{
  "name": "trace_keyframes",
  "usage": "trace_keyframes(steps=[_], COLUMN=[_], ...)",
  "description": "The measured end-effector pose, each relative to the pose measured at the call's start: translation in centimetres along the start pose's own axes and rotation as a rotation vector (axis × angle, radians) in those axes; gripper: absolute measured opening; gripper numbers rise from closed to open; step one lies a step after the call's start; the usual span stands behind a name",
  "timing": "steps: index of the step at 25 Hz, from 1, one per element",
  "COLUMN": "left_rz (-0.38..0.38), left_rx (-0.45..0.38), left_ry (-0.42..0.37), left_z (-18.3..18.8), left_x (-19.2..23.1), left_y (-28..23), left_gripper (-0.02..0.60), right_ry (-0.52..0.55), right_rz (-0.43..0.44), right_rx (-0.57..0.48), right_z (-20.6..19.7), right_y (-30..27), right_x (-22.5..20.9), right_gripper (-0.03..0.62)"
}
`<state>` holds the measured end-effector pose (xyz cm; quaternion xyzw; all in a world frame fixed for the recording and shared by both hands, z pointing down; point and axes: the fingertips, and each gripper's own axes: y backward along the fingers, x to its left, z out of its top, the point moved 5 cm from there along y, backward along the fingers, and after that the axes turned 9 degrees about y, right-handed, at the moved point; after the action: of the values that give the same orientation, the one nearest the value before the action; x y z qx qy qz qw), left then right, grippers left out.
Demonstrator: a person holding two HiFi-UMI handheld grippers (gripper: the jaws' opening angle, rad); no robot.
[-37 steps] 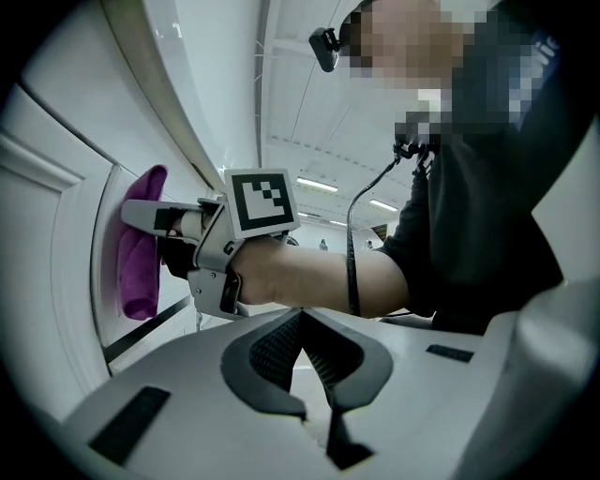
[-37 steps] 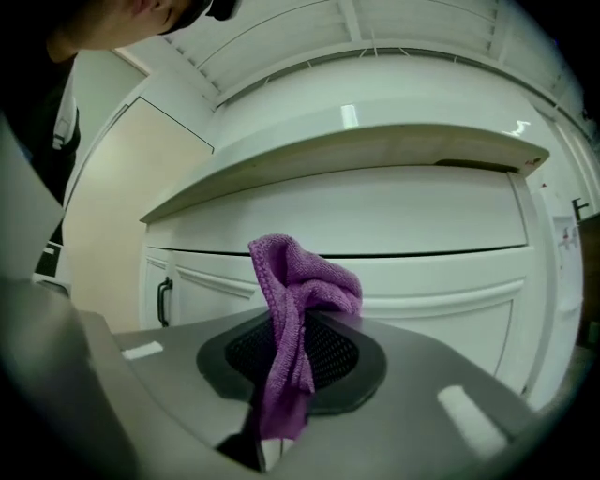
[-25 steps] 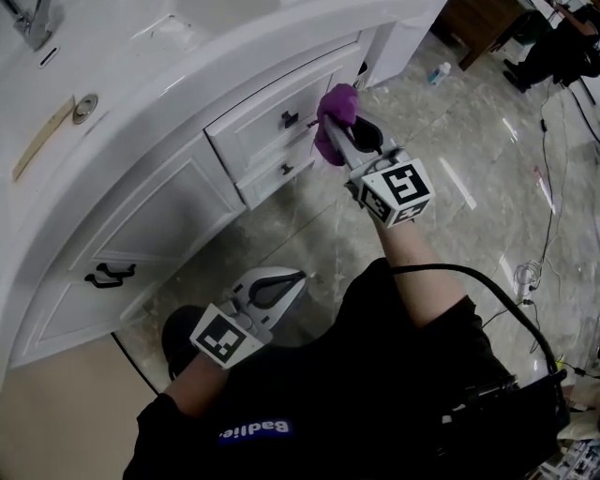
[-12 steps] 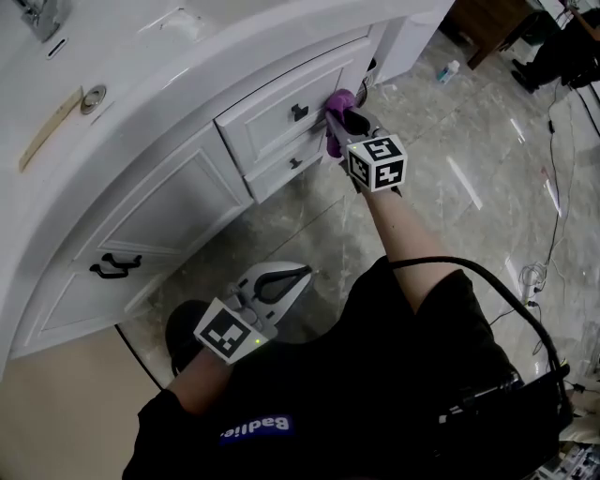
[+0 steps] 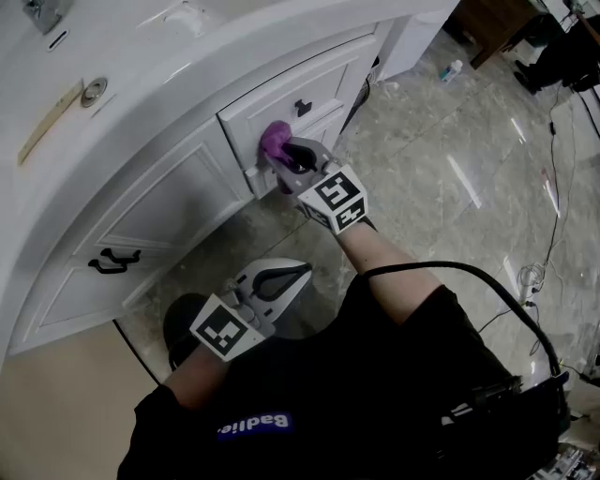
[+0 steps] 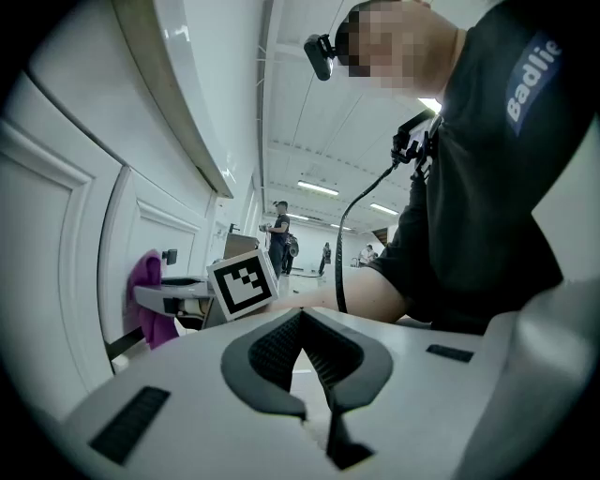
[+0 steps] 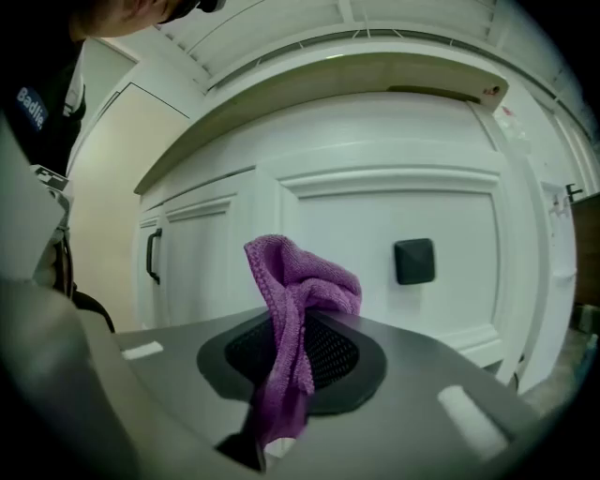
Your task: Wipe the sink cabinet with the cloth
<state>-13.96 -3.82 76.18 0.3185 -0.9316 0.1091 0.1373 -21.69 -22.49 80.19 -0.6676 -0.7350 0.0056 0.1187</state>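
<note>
The white sink cabinet (image 5: 169, 202) curves across the upper left of the head view. My right gripper (image 5: 284, 150) is shut on a purple cloth (image 5: 273, 140) and holds it against the left end of the drawer fronts, below the black knob (image 5: 302, 108). In the right gripper view the cloth (image 7: 298, 295) bunches up out of the shut right gripper (image 7: 292, 349), close to the drawer panel with the square knob (image 7: 413, 261). My left gripper (image 5: 302, 272) hangs low near my body, shut and empty. In the left gripper view the left gripper (image 6: 300, 323) faces along the cabinet toward the cloth (image 6: 147, 298).
A cabinet door with a black handle (image 5: 112, 260) lies left of the drawers. The basin top (image 5: 141, 56) carries an overflow cap (image 5: 92, 91). On the marble floor lie a small bottle (image 5: 451, 70) and cables (image 5: 553, 159). Brown furniture (image 5: 483, 23) stands top right.
My right gripper has swept leftward with the cloth across the drawer fronts, from their right end to their left end. The left gripper has stayed put.
</note>
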Motion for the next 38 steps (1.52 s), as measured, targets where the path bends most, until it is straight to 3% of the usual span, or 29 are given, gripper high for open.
trace_keyframes(steps=[5, 14, 18, 22, 29, 33, 38], left_rz=[0.009, 0.035, 0.053, 0.031, -0.064, -0.080, -0.089], left_rx=[-0.013, -0.009, -0.022, -0.017, 0.030, 0.031, 0.064], left_ry=[-0.019, -0.019, -0.018, -0.087, -0.067, -0.013, -0.074], left_z=[0.6, 2.0, 3.0, 4.8, 12.3, 17.2, 26.4], left_x=[0.1, 0.3, 0.7, 0.4, -4.1, -6.7, -10.9], left_y=[0.4, -0.1, -0.7, -1.8, -3.2, -3.7, -2.3], left_gripper=[0.000, 0.000, 0.000, 0.000, 0.000, 0.000, 0.000], right_ry=[-0.064, -0.054, -0.056, -0.036, -0.027, -0.125, -0.293], right_rz=[0.042, 0.186, 0.151, 0.077, -0.034, -0.053, -0.132], right_rx=[-0.045, -0.113, -0.151, -0.171, -0.111, 0.011, 0.096], right_z=[0.8, 2.6, 3.3, 4.3, 10.6, 13.2, 19.5], right_y=[-0.2, 1.6, 4.5, 8.0, 16.2, 20.5, 26.4], right_x=[2.0, 5.1, 3.6, 1.4, 0.2, 0.3, 0.9], right_gripper=[0.058, 0.058, 0.058, 0.058, 0.058, 0.058, 0.058])
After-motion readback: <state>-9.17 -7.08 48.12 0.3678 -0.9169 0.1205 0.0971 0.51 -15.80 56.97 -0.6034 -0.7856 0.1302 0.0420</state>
